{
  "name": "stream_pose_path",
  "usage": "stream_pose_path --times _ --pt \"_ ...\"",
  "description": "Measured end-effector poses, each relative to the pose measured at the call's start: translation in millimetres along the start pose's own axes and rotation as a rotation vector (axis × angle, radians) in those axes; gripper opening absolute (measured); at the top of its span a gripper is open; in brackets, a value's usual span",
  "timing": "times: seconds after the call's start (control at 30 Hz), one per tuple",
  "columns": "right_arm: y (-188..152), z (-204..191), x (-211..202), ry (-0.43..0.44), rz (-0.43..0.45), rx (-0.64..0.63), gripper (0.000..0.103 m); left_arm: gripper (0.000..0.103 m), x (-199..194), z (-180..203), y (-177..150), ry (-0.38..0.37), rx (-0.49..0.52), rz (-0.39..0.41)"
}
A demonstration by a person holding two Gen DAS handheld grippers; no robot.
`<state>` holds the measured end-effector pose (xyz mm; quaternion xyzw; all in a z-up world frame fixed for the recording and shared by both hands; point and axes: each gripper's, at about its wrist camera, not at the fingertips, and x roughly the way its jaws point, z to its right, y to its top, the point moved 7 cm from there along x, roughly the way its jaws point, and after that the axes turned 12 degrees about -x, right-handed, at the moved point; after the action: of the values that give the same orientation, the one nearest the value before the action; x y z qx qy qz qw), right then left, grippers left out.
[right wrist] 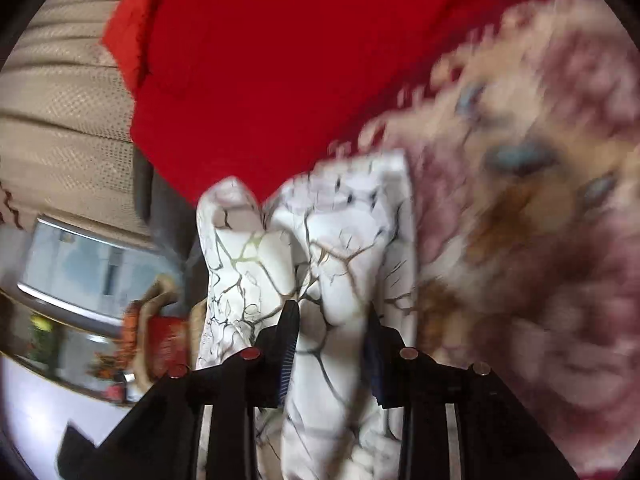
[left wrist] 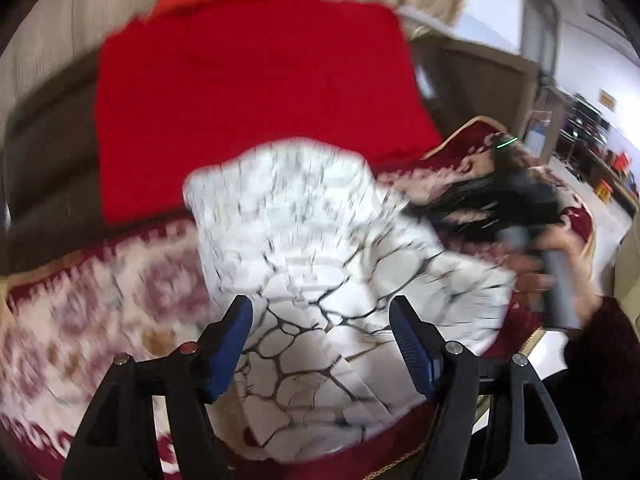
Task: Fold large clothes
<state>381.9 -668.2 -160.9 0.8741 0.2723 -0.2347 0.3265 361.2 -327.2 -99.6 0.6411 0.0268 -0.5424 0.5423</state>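
While the white crackle-print garment (left wrist: 320, 240) lies bunched mid-frame on the patterned blanket (left wrist: 80, 320), running lower left to upper right, the left gripper (left wrist: 322, 344) hangs wide and empty above its near end; the right gripper (right wrist: 332, 344) pinches a fold.

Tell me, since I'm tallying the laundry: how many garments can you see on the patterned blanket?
2: a white crackle-print garment lying in front, and a red garment spread flat behind it. Others may lie out of view.
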Motion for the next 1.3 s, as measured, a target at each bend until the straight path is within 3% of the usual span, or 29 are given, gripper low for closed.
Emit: stream_pose_path --times 0.07,0.13,0.23,0.4,0.5,0.57,0.6,0.63,0.73,0.83,0.97,1.1,1.17,1.23,1.3 --pt "4 -16 -25 -0.002 0.07 -0.076 0.034 0.071 25 1 -13 0.017 0.004 -0.041" --pt "8 -37 -41 0.055 0.133 -0.137 0.034 0.072 40 20 -27 0.079 0.098 0.004" --pt "14 -69 -44 0.078 0.163 -0.263 0.034 0.072 59 38 -40 0.151 0.161 -0.017" --pt "28 -93 1 0.113 0.071 -0.308 0.031 0.072 68 43 -38 0.156 0.225 -0.027" --pt "39 -77 41 0.112 -0.007 -0.243 0.032 0.072 67 42 -41 0.154 0.26 -0.002" --pt "40 -50 78 0.054 -0.095 -0.151 0.026 0.072 68 42 -41 0.156 0.274 0.009" --pt "37 -36 95 0.003 -0.125 -0.122 0.011 0.072 68 43 -40 0.156 0.281 0.014" --pt "34 -23 107 -0.04 -0.139 -0.118 0.006 0.072 69 43 -39 0.155 0.282 0.015" --pt "33 -9 107 0.012 -0.124 -0.041 0.005 0.072 61 40 -36 0.136 0.275 0.007" --pt "32 -18 89 -0.021 -0.1 -0.087 0.007 0.073 40 34 -34 0.118 0.248 0.025" --pt "21 -51 45 -0.012 -0.045 -0.193 0.012 0.078 -9 12 -32 0.105 0.178 0.13" --pt "4 -104 7 0.04 0.015 -0.308 0.012 0.08 -35 -35 -35 0.134 0.017 0.196" --pt "-14 -133 4 0.077 0.002 -0.35 0.012 0.08 -30 -60 -37 0.152 -0.086 0.191" --pt "-41 -159 11 0.091 -0.038 -0.41 0.012 0.08 -21 -75 -41 0.107 -0.172 0.179" --pt "-64 -169 19 0.039 -0.091 -0.45 0.012 0.08 -13 -79 -43 0.075 -0.199 0.171"
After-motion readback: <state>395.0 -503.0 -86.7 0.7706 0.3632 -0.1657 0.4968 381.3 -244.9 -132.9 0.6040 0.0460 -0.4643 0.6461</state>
